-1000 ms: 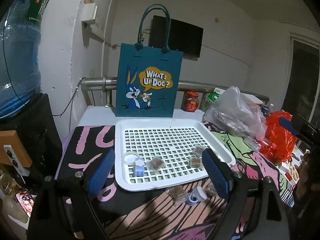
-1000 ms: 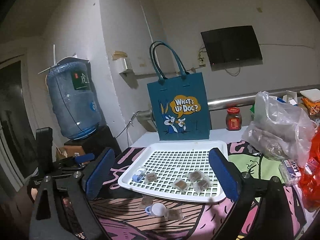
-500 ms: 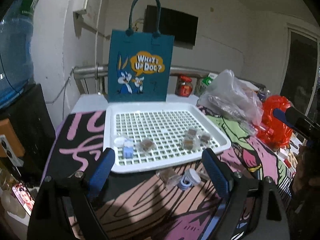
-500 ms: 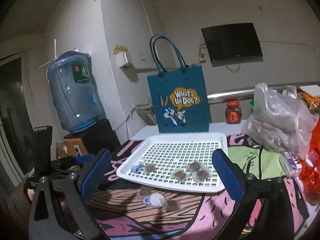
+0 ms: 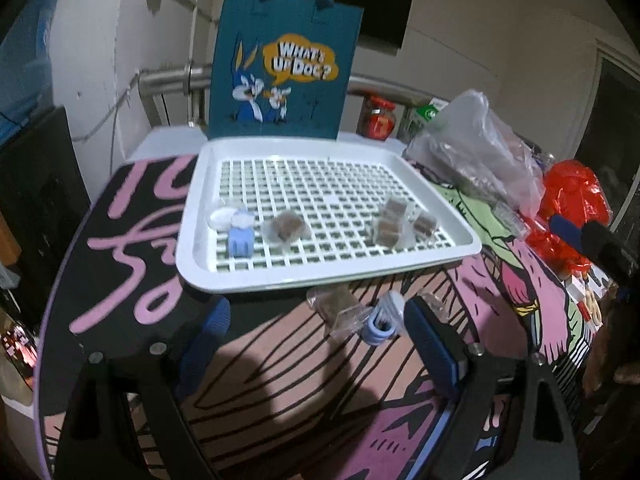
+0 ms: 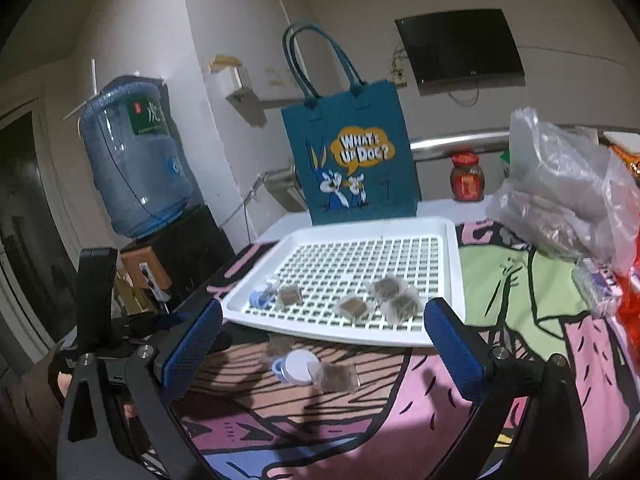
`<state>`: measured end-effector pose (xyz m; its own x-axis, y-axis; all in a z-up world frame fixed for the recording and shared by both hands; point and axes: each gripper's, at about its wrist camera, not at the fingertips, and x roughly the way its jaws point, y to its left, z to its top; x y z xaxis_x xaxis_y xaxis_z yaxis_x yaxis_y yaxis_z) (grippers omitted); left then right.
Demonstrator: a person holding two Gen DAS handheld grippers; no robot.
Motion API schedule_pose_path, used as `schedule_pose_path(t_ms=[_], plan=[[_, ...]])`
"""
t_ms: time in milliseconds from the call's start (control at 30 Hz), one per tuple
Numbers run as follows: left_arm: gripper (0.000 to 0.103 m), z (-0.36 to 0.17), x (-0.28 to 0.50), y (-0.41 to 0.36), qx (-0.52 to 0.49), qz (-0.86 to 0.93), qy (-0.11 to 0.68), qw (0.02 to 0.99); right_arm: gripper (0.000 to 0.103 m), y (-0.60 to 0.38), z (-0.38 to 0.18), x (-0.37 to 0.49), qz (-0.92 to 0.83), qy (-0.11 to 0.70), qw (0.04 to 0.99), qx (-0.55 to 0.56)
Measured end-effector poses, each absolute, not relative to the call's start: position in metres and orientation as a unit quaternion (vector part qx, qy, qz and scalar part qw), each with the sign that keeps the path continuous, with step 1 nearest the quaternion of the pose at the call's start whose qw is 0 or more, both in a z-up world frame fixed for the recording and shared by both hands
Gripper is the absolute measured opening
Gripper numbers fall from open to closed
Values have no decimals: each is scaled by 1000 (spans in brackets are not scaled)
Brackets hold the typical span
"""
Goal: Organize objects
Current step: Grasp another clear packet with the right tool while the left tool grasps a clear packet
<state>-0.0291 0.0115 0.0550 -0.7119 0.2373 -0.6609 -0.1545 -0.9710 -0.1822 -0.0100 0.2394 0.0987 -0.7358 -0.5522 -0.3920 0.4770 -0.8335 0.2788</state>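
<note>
A white slotted tray lies on the patterned table. It holds a small blue-and-white container and several brown wrapped packets. In front of the tray on the cloth lie a blue-and-white container on its side and two brown packets. My left gripper is open and empty, just short of these loose items. My right gripper is open and empty above them.
A teal "What's Up Doc?" tote bag stands behind the tray. A clear plastic bag, a red bag and a red jar sit at the right. A water bottle stands at the left.
Both grippers have moved forward and down toward the loose items in front of the tray. Both stay open.
</note>
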Motion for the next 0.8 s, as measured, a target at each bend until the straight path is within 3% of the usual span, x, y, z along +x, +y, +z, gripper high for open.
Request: schedule_pose_path(t_ms=[433, 600, 800], plan=[[90, 24, -63, 22, -418, 901, -73, 90, 100, 218, 43, -43, -895, -42, 271, 351], [88, 17, -73, 24, -429, 896, -77, 82, 82, 212, 24, -56, -878, -39, 270, 394], [71, 12, -79, 26, -432, 895, -79, 82, 64, 202, 10, -70, -861, -31, 277, 425]])
